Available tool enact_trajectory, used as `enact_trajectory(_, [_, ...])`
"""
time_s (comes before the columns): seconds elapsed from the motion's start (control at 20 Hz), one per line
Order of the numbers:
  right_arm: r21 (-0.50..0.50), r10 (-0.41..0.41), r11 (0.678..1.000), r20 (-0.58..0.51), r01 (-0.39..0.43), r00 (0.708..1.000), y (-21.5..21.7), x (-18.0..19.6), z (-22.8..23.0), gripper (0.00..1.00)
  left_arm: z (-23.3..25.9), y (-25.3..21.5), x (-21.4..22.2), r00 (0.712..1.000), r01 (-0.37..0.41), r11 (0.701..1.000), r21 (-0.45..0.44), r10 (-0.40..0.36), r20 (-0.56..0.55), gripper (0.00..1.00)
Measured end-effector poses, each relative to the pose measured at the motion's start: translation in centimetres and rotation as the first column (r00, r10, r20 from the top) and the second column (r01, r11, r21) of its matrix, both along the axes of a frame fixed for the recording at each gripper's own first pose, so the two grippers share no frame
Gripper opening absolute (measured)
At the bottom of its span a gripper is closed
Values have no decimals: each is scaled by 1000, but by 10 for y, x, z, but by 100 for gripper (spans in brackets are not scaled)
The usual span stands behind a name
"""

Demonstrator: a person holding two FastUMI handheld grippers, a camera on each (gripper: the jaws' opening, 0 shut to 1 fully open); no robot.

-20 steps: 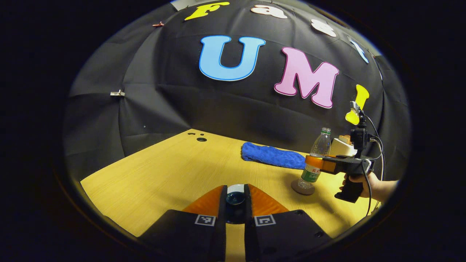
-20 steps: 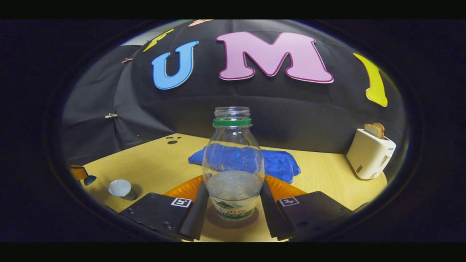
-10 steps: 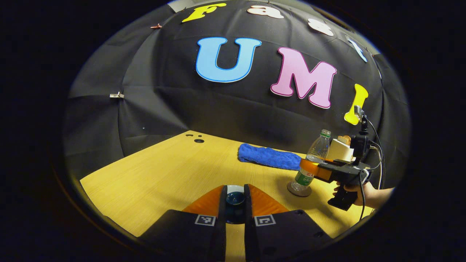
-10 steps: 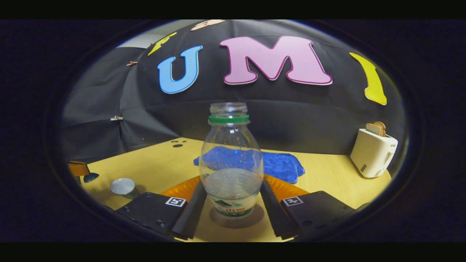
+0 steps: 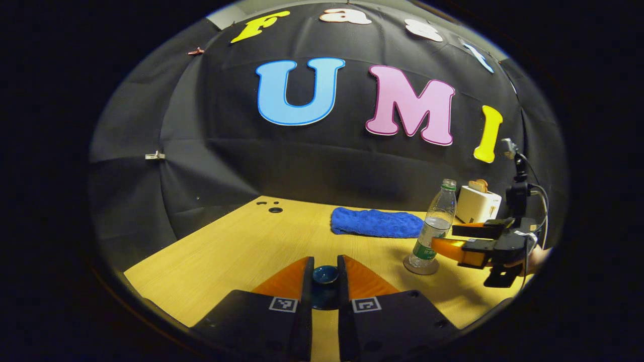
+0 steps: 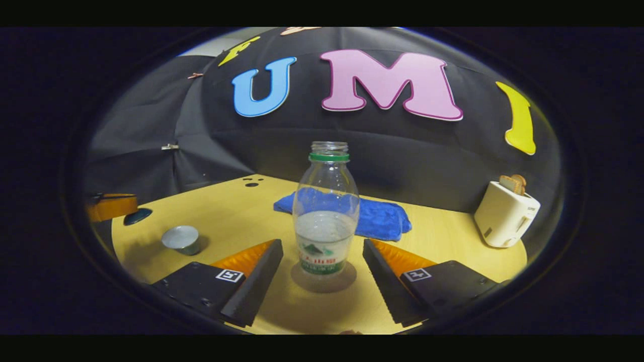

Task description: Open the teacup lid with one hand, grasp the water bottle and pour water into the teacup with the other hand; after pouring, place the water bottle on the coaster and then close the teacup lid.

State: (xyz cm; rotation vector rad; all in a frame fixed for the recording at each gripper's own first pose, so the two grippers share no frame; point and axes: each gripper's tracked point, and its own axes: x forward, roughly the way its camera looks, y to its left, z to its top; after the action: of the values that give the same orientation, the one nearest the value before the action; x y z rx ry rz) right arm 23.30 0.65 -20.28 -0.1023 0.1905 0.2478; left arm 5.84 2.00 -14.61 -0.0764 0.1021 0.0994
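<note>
Right gripper view: the right gripper (image 6: 322, 281) is seen with its jaws spread wide and drawn back from the clear plastic water bottle (image 6: 326, 216), whereas half a second ago both fingers were pressed against its sides. The bottle is left standing upright, uncapped, about a third full, on the round brown coaster (image 6: 323, 277) near the right front part of the light wooden worktop (image 6: 236, 216). The release is therefore judged complete, and the placing step is taken as done.

The small open grey teacup (image 6: 182, 238) is seen toward the left front edge of the worktop, well apart from the bottle. A folded blue towel (image 6: 375, 218) lies behind the bottle toward the back edge, and a white toaster (image 6: 505, 213) stands at the right back corner.

In the left gripper view, the dark blue teacup lid (image 5: 325, 275) is held between the narrow-set fingers of the left gripper (image 5: 325, 281), above the worktop's front edge. Only the lid's return to the teacup is judged to remain.
</note>
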Motion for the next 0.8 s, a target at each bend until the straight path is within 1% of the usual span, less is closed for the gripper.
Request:
enact_trajectory(0.1, [-10, 6, 1000, -17, -6, 1000, -2, -23, -4, 98, -5, -1, 8, 1000, -1, 1000, 1, 1, -1, 25])
enact_trajectory(0.25, [17, 20, 1000, -68, -18, 997, -1, -59, -16, 99, -16, -1, 21, 1000, -14, 1000, 5, 14, -1, 25])
enact_trajectory(0.3, [23, 25, 999, -92, -23, 995, -1, -71, -22, 99, -19, -3, 25, 1000, -14, 1000, 11, 14, 9, 22])
enact_trajectory(0.35, [31, 21, 999, -112, -18, 994, -5, -82, -26, 99, -21, -4, 30, 1000, -16, 1000, 26, 16, 15, 22])
enact_trajectory(0.4, [38, 12, 999, -123, -7, 992, -9, -90, -29, 99, -27, -3, 34, 1000, -19, 999, 44, 19, 14, 25])
enact_trajectory(0.5, [44, -6, 999, -150, 13, 989, -16, -102, -36, 98, -35, -4, 42, 1000, -28, 998, 64, 28, 13, 25])
enact_trajectory(0.55, [43, -19, 999, -166, 26, 986, -21, -104, -40, 98, -37, -4, 45, 999, -31, 997, 77, 30, 16, 22])
enact_trajectory(0.6, [47, -26, 998, -180, 35, 983, -22, -105, -43, 98, -40, -5, 49, 999, -35, 995, 92, 34, 20, 25])
enact_trajectory(0.65, [51, -30, 998, -187, 40, 982, -23, -104, -43, 99, -42, -4, 51, 999, -39, 993, 108, 37, 21, 25])
enact_trajectory(0.7, [41, -24, 999, -193, 33, 981, -22, -103, -45, 96, -44, -4, 53, 999, -40, 992, 121, 38, 21, 25])
enact_trajectory(0.75, [19, -26, 999, -191, 31, 981, -24, -103, -44, 98, -48, -5, 54, 999, -32, 991, 130, 31, 14, 22])
enact_trajectory(0.8, [4, -23, 1000, -177, 24, 984, -26, -103, -41, 98, -51, -6, 54, 1000, -30, 990, 136, 29, 9, 25])
